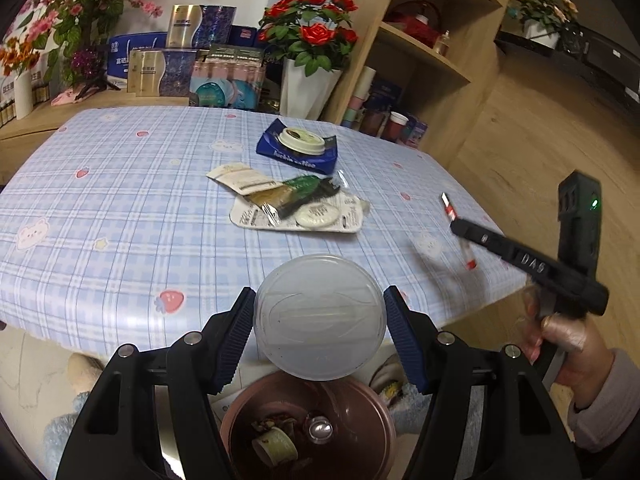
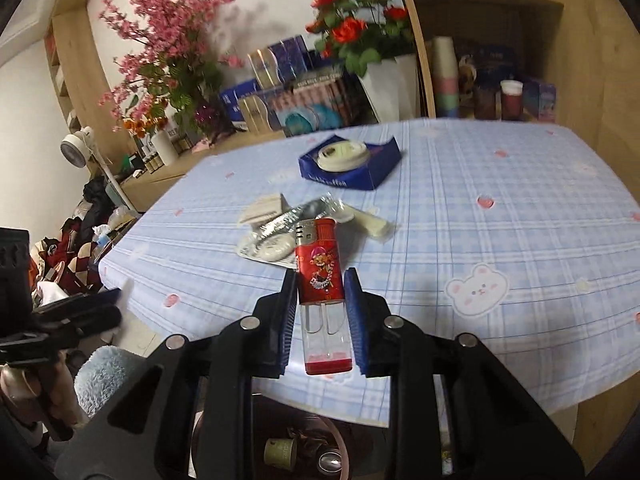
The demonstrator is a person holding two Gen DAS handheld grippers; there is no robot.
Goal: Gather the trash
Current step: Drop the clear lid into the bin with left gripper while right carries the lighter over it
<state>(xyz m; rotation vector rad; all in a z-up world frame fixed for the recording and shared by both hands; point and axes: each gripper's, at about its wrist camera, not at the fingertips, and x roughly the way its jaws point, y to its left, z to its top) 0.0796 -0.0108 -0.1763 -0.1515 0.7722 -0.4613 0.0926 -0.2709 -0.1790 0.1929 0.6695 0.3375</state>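
Note:
My left gripper (image 1: 320,292) is shut on a round translucent plastic lid (image 1: 320,320), held just off the table's near edge and above a brown trash bin (image 1: 372,404). The bin holds a paper cup (image 1: 276,444) and other scraps. My right gripper (image 2: 320,274) is shut on a red lighter (image 2: 320,272) with a clear lower half, lifted over the table's front edge; the lighter (image 1: 448,206) also shows in the left wrist view. On the table lie a pile of wrappers (image 1: 296,204) and a blue carton (image 1: 298,148) with a white lid in it.
The table wears a blue checked cloth (image 2: 500,220). Behind it stand boxes (image 1: 180,56), a white vase of red roses (image 1: 308,80) and a wooden shelf (image 1: 424,52) with cups. A person's hand and sleeve (image 1: 592,364) grip the right tool. Clothes are heaped on the floor (image 2: 72,248) at the left.

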